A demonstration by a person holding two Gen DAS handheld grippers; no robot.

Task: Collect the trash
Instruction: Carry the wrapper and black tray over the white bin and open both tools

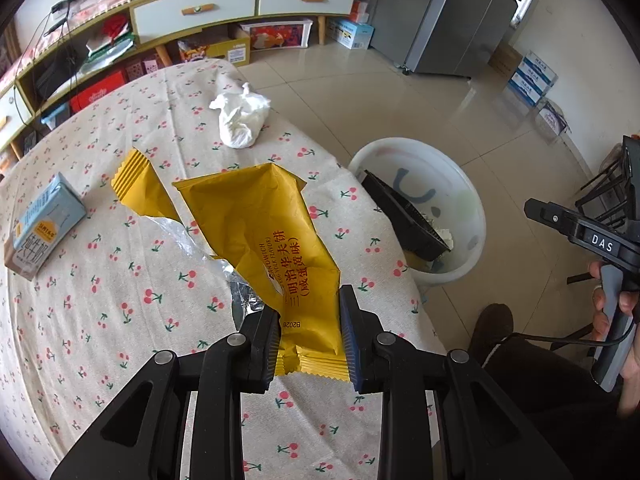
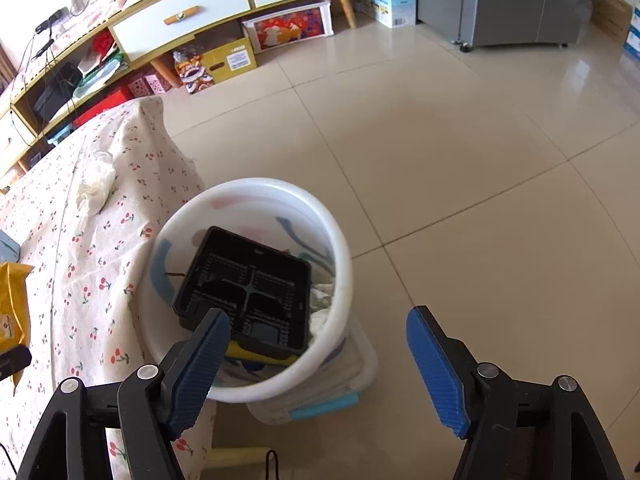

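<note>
My left gripper (image 1: 310, 330) has its jaws closed around the near end of a torn yellow snack wrapper (image 1: 256, 236) that lies on the cherry-print tablecloth (image 1: 100, 320). The wrapper also shows at the left edge of the right wrist view (image 2: 12, 300). A crumpled white tissue (image 1: 242, 120) and a blue milk carton (image 1: 42, 226) lie farther on the table. My right gripper (image 2: 316, 364) is open and empty, just above and near the white bin (image 2: 340, 248). The bin holds a black plastic tray (image 2: 248, 292) and other trash. The tissue shows in the right wrist view (image 2: 96, 188).
The bin (image 1: 472, 200) stands on the tiled floor (image 2: 480, 160) beside the table's right edge. A TV cabinet (image 1: 192, 12) with boxes below it runs along the far wall. A grey fridge (image 1: 452, 20) stands at the back right. My right gripper shows in the left wrist view (image 1: 568, 226).
</note>
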